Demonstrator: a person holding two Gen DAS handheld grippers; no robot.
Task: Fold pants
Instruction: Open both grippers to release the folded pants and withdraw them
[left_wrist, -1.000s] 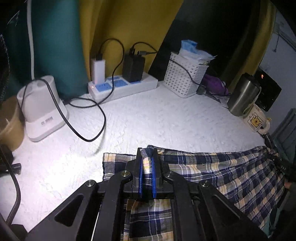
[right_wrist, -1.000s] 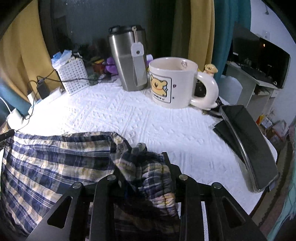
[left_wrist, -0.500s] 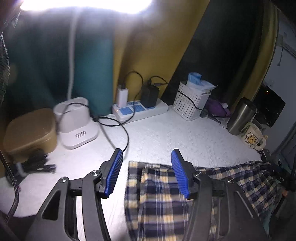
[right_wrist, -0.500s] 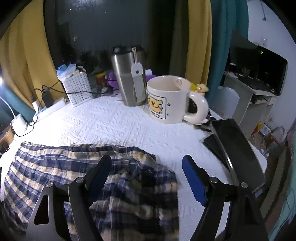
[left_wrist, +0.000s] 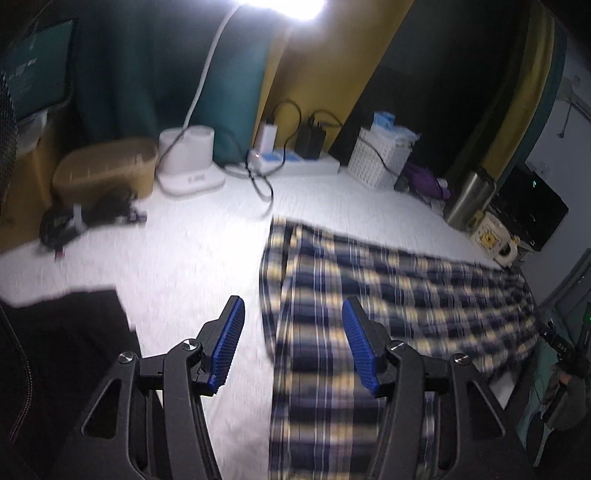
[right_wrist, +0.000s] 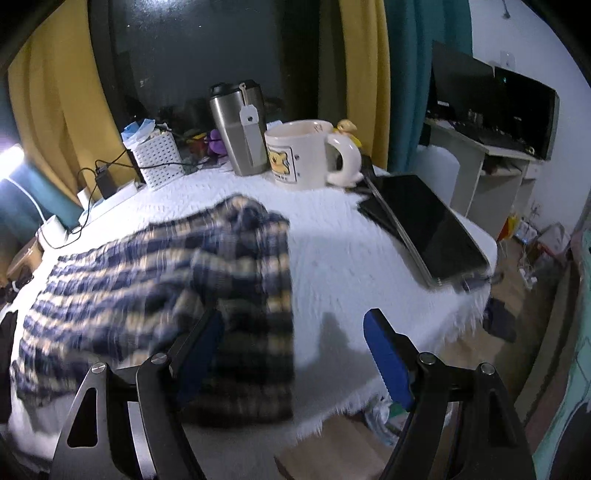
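Note:
The plaid pants (left_wrist: 369, 295) in navy, white and yellow lie spread on the white textured tabletop (left_wrist: 184, 258). In the right wrist view the pants (right_wrist: 166, 280) lie folded over, bunched at their right end near the table's front edge. My left gripper (left_wrist: 293, 345) is open and empty, raised above the pants' left end. My right gripper (right_wrist: 295, 354) is open and empty, raised above the pants' right end and the table edge. Both views are motion-blurred.
At the back stand a steel tumbler (right_wrist: 240, 129), a bear mug (right_wrist: 299, 155), a white basket (right_wrist: 157, 157), a power strip with chargers (left_wrist: 291, 162) and a white lamp base (left_wrist: 188, 158). A black tablet (right_wrist: 424, 229) lies at the right. Black items (left_wrist: 85, 221) lie at the left.
Both grippers were shut on the pants' ends a second ago. They opened, let the pants drop onto the table, and have pulled up and back.

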